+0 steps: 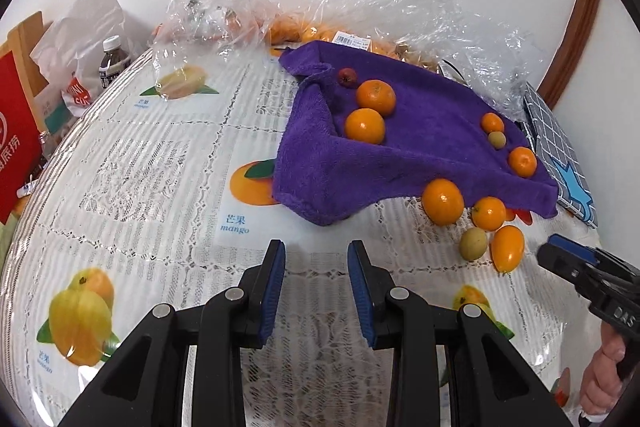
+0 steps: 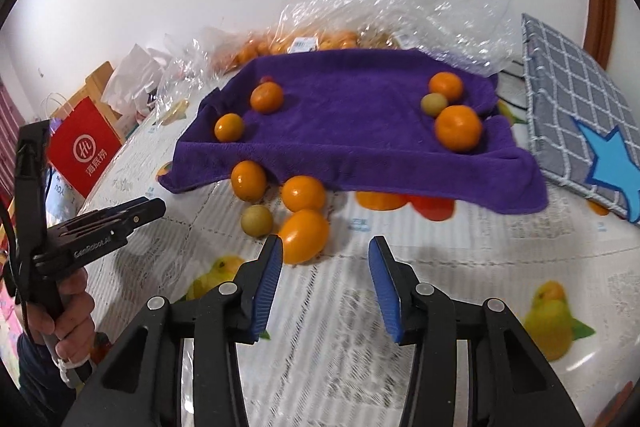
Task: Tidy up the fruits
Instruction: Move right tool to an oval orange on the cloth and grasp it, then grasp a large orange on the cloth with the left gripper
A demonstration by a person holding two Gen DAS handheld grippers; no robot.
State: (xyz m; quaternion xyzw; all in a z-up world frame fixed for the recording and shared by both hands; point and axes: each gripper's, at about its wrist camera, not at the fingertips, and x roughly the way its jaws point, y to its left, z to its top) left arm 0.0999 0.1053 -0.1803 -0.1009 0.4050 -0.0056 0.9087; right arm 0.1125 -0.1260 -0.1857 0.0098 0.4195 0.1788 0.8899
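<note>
A purple towel lies on the table with several oranges on it, two at its left and two at its right, plus a small green fruit and a small red fruit. Loose on the tablecloth in front lie two oranges, an oval orange fruit and a green fruit. My left gripper is open and empty. My right gripper is open and empty, just short of the oval fruit.
Clear plastic bags with more oranges lie behind the towel. A grey checked cushion with a blue star stands to the right. A red paper bag, a bottle and white bags sit at the left.
</note>
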